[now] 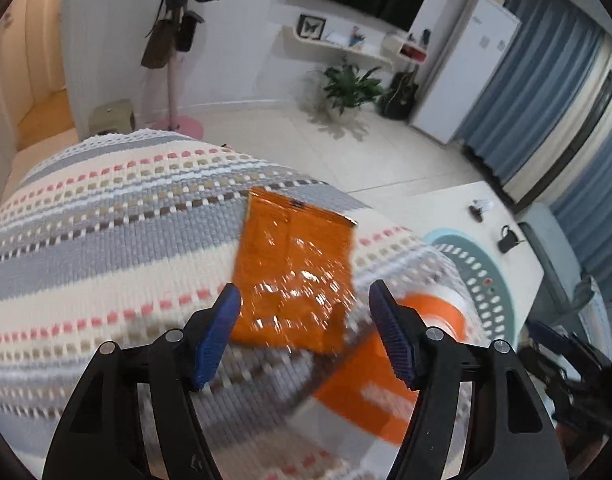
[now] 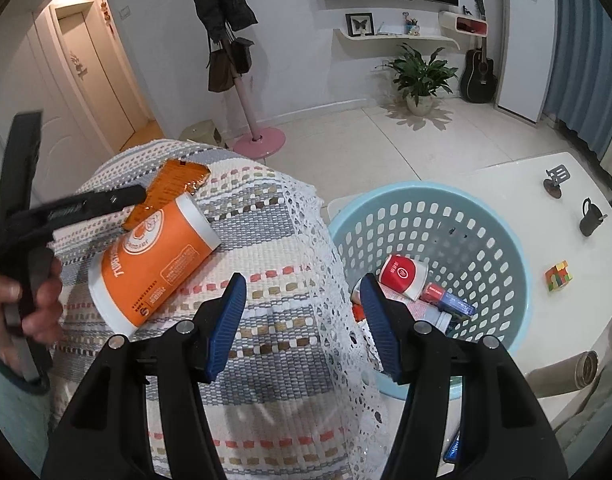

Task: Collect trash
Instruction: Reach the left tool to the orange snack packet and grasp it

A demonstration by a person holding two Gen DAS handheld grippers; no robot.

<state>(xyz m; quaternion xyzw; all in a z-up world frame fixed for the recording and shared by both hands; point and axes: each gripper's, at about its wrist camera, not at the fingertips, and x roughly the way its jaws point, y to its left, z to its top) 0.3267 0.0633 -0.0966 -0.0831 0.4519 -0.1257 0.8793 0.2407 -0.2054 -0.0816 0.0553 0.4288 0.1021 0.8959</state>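
A shiny orange foil wrapper (image 1: 294, 268) lies flat on the striped woven cover (image 1: 106, 216). My left gripper (image 1: 306, 308) is open, its blue pads either side of the wrapper's near end. An orange and white paper cup (image 1: 385, 368) lies on its side just right of it. In the right wrist view the cup (image 2: 154, 264) and wrapper (image 2: 174, 188) lie on the cover, with the left gripper's black body (image 2: 86, 204) over them. My right gripper (image 2: 302, 304) is open and empty above the cover's lace edge. The light blue basket (image 2: 505, 240) holds a red cup (image 2: 401, 276) and other trash.
The basket (image 1: 477, 280) stands on a white table (image 2: 577, 216) with a colour cube (image 2: 558, 277), a black cup (image 2: 590, 216) and a small black stand (image 2: 555, 178). A metal flask (image 2: 565, 372) lies at the table's near right. A coat stand, plant and guitar stand on the floor behind.
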